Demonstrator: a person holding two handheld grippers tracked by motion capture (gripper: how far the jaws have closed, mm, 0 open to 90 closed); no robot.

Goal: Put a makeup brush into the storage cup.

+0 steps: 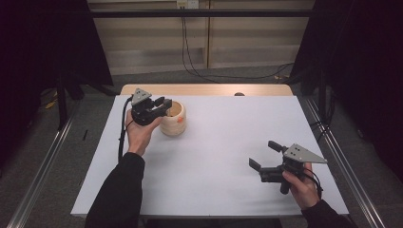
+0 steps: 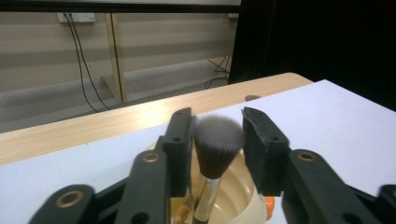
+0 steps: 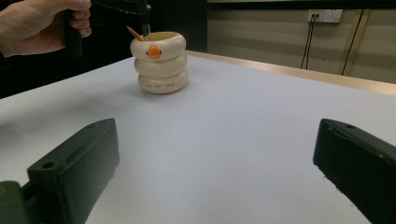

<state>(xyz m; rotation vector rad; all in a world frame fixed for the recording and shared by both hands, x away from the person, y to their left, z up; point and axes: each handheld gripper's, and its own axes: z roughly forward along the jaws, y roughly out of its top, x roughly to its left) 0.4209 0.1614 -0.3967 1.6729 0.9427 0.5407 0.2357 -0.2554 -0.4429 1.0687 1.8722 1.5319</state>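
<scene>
White table [image 1: 214, 156]: left hand-held gripper [image 2: 217, 135] seemingly brackets brush [image 2: 215, 144].

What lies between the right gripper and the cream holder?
Nothing: the white table is bare from the right gripper to the cream holder, per the right gripper view.

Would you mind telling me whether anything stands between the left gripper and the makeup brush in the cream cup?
Nothing visible does. The left gripper already has its jaws either side of the makeup brush head, above the cream cup. A small gap shows on the right side, so it isn't clamped yet.
</scene>
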